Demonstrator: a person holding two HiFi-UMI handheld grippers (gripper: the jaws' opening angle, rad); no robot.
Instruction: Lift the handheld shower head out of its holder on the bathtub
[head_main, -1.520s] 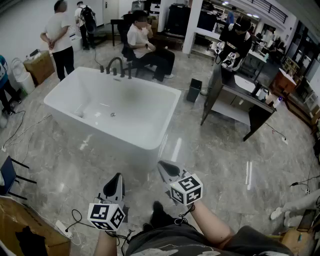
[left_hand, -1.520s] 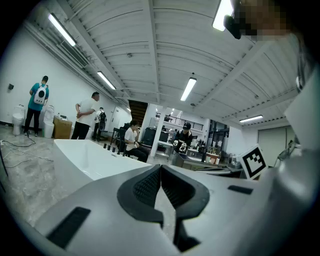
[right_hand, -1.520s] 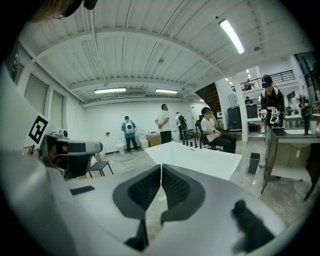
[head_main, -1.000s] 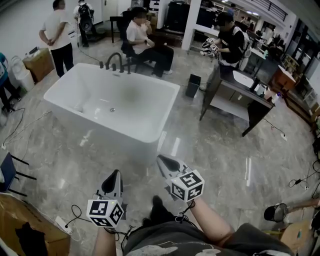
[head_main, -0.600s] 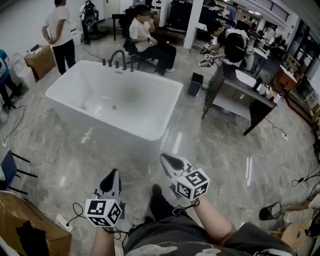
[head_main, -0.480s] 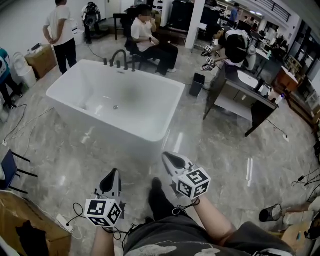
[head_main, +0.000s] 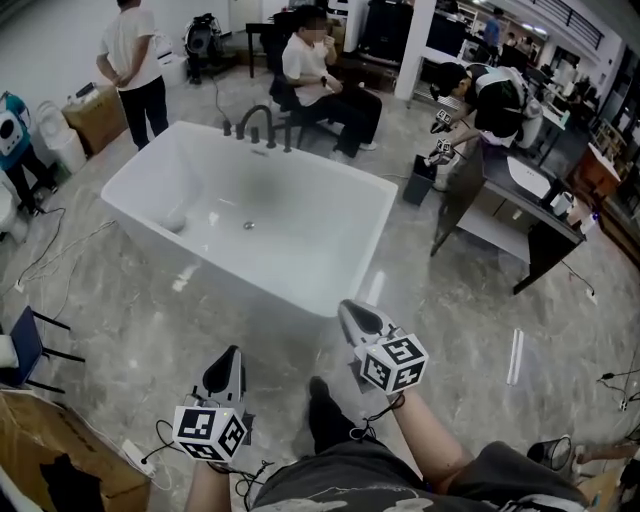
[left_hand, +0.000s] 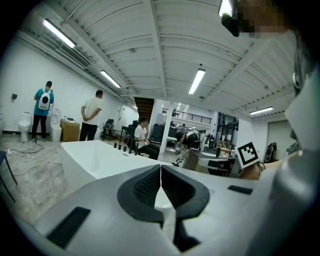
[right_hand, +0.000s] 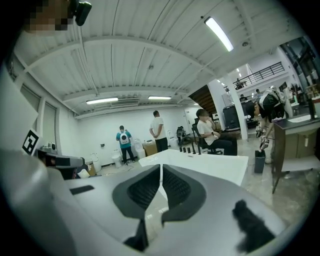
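A white bathtub (head_main: 330, 300) stands on the marble floor ahead of me. On its far rim is a set of dark faucet fixtures (head_main: 258, 125); I cannot tell the handheld shower head apart among them at this distance. Both grippers hang short of the tub's near side. My left gripper (head_main: 228, 357) is shut and empty, low on the left. My right gripper (head_main: 352, 312) is shut and empty too, close to the near rim. The left gripper view shows the tub (left_hand: 95, 157) and fixtures (left_hand: 125, 148) past the closed jaws. The right gripper view shows the tub (right_hand: 200, 165) likewise.
A seated person (head_main: 320, 75) is right behind the faucet end. Another person (head_main: 135, 60) stands at the far left by a cardboard box (head_main: 95, 115). A dark desk (head_main: 520, 200) with a person bent over it stands right. Cables (head_main: 50, 260) trail left.
The tub has come closer and lower in the head view as I stepped toward it. Both grippers travelled forward with me, still shut.
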